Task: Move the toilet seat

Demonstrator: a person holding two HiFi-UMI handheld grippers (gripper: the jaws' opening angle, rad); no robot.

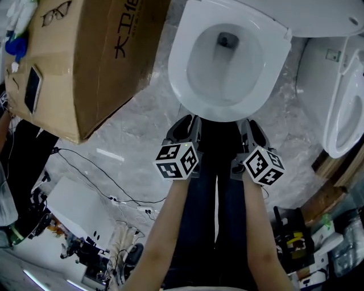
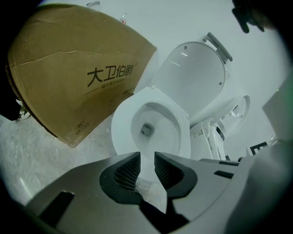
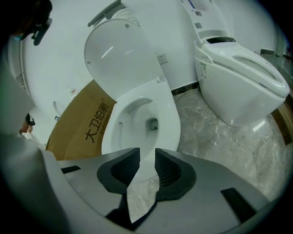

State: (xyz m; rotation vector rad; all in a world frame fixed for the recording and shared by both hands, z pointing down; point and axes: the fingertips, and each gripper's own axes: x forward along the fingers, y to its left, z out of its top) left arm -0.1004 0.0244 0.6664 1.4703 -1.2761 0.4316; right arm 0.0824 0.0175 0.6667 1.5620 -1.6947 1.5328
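The white toilet seat (image 1: 181, 62) lies down on its bowl, and the lid (image 1: 318, 17) stands raised behind it. My left gripper (image 1: 185, 122) and right gripper (image 1: 256, 129) hover side by side just short of the seat's front rim, neither touching it. In the left gripper view the gripper (image 2: 146, 157) is open with a narrow gap and nothing in it, and the seat (image 2: 121, 130) and lid (image 2: 192, 80) lie ahead. The right gripper (image 3: 147, 155) is likewise open and empty, facing the seat (image 3: 170, 119) and lid (image 3: 119, 59).
A large cardboard box (image 1: 85, 57) stands close to the toilet's left. A second white toilet (image 1: 341, 102) sits to the right. Cables (image 1: 108, 182) and clutter lie on the marble floor at lower left, and the person's dark trouser legs (image 1: 216, 216) are below the grippers.
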